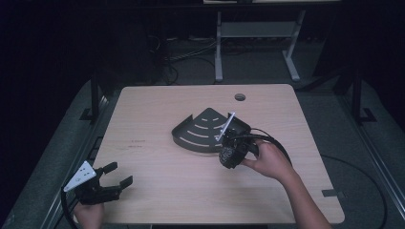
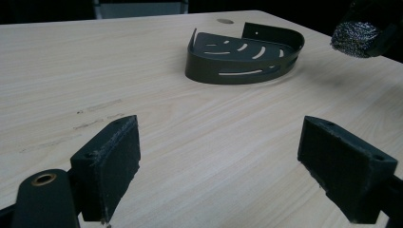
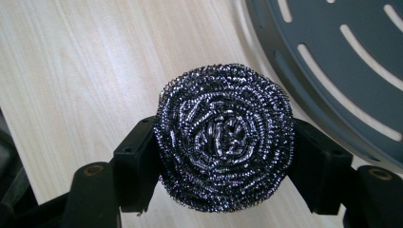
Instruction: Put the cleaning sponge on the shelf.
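Observation:
A round steel-wool scourer (image 3: pixel 223 137) sits squeezed between the two black jaws of my right gripper (image 1: pixel 230 153), held a little above the table beside the near right edge of a dark slotted corner tray (image 1: pixel 205 130). From the left gripper view the scourer (image 2: pixel 355 38) hangs at the far right, past the tray (image 2: pixel 244 57). The tray's slotted floor (image 3: pixel 342 57) fills the upper right of the right gripper view. My left gripper (image 1: pixel 114 180) rests at the table's near left corner, jaws wide apart with bare wood between its pads (image 2: pixel 111 164).
The light wooden table (image 1: pixel 157 157) has a cable hole (image 1: pixel 239 97) near its far edge. A white desk frame (image 1: pixel 258 38) stands on the floor beyond. A black cable (image 1: pixel 272 140) loops from the right gripper over the hand.

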